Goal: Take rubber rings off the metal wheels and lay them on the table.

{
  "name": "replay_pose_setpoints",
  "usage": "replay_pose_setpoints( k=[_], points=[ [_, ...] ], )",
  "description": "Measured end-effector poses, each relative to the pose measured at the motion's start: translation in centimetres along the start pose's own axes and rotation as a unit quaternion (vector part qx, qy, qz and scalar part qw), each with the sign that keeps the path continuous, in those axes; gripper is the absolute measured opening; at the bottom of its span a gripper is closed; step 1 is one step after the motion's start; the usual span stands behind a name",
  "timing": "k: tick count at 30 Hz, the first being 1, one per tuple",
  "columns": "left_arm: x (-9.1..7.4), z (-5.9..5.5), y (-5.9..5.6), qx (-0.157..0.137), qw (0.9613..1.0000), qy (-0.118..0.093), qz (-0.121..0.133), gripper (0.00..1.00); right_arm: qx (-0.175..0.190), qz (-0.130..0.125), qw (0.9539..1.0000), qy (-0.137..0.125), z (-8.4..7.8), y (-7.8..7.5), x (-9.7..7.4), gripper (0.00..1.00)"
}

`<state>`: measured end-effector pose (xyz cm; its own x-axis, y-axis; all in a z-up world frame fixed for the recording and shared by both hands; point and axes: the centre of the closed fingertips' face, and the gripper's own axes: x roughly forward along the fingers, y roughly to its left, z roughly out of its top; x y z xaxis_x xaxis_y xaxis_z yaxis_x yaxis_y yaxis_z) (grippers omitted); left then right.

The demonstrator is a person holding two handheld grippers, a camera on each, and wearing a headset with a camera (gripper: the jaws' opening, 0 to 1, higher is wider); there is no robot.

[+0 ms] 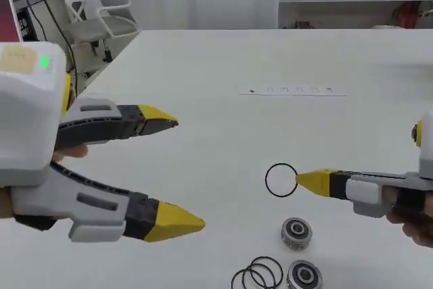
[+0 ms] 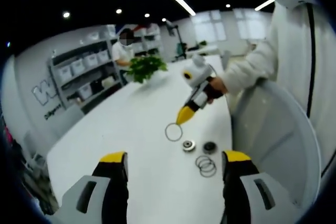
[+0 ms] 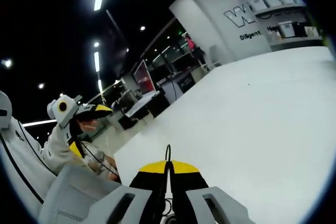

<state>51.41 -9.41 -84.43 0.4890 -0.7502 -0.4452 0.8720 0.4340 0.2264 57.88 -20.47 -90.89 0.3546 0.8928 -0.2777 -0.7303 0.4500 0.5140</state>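
Observation:
My right gripper (image 1: 301, 181) is shut on the edge of a thin black rubber ring (image 1: 281, 179), holding it out over the white table (image 1: 203, 72). Seen in the right gripper view, the ring (image 3: 168, 153) stands edge-on between the closed yellow tips (image 3: 168, 167). Two metal wheels (image 1: 296, 230) (image 1: 304, 275) lie just in front of that gripper, beside a small pile of loose rings (image 1: 257, 274). My left gripper (image 1: 183, 170) hangs open and empty at the left, well away from the wheels. The left gripper view shows the held ring (image 2: 173, 132), the wheels (image 2: 189, 146) and the pile (image 2: 206, 165).
A strip of labels (image 1: 291, 90) lies further back on the table. White chairs (image 1: 95, 11) stand past the far left corner. A green plant (image 2: 144, 66) sits at the table's far end, with shelves and a person behind it.

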Motion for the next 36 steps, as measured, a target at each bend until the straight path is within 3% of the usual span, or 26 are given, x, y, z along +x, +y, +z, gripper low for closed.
replay_pose_setpoints(
  k=[10, 15, 24, 36],
  points=[
    [0.1, -3.3, -1.4, -0.067, 0.9976, 0.001, 0.015, 0.73, 0.013, 0.025, 0.9996, 0.008, -0.4, 1.3, 0.2, 0.00],
    [1.4, -4.2, -2.5, -0.114, 0.9931, -0.023, 0.016, 0.73, 0.011, 0.025, 0.9994, 0.019, -0.8, 1.5, 0.4, 0.00],
    [2.5, -5.6, -4.1, -0.120, 0.9928, -0.002, 0.004, 0.73, 0.011, 0.031, 0.9984, 0.047, -2.1, 2.1, 1.0, 0.00],
    [2.8, -7.4, -5.0, -0.135, 0.9906, 0.024, 0.004, 0.75, -0.009, 0.035, 0.9949, 0.094, -4.4, 2.6, 1.6, 0.00]
  ],
)
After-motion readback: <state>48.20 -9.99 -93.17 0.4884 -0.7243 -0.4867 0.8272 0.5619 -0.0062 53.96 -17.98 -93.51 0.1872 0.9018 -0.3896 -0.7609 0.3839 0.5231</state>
